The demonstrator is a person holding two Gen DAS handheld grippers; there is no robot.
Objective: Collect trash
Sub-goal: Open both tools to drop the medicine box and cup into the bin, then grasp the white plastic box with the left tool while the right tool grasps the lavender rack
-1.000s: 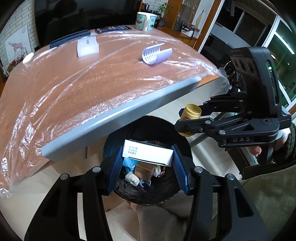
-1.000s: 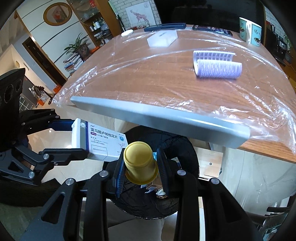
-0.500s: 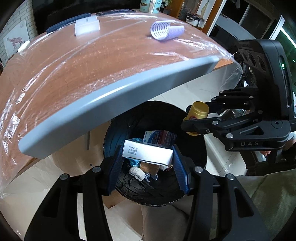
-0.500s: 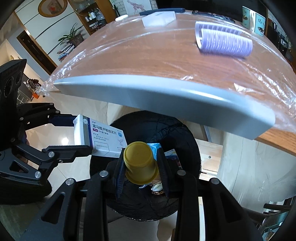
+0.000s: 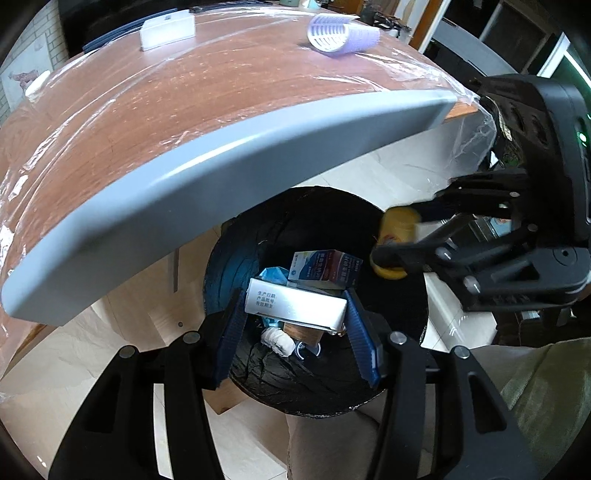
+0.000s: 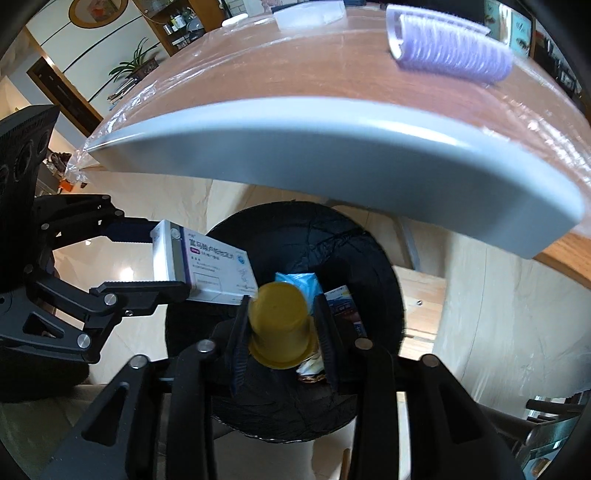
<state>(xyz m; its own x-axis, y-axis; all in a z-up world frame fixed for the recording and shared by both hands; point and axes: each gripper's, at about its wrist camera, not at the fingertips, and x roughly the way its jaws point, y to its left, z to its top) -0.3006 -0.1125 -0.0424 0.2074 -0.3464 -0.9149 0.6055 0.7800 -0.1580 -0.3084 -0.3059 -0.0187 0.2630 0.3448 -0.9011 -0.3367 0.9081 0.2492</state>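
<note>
My left gripper (image 5: pixel 295 314) is shut on a white medicine box (image 5: pixel 295 304) and holds it over the black-lined trash bin (image 5: pixel 236 258). The box also shows in the right wrist view (image 6: pixel 207 266). My right gripper (image 6: pixel 282 325) is shut on a yellow bottle (image 6: pixel 280 325) above the bin (image 6: pixel 373 258); the bottle also shows in the left wrist view (image 5: pixel 397 243). The bin holds another medicine box (image 5: pixel 325 269), blue packaging (image 6: pixel 299 282) and a white wad (image 5: pixel 277 339).
The plastic-covered wooden table (image 5: pixel 184 110) with its grey edge (image 5: pixel 221 173) overhangs the bin. On it lie a purple hair roller (image 5: pixel 341 35), also in the right wrist view (image 6: pixel 450 55), and a white box (image 5: pixel 166 29). Pale floor surrounds the bin.
Both grippers have moved lower and closer over the bin, still holding the box and the bottle. More of the bin's contents show.
</note>
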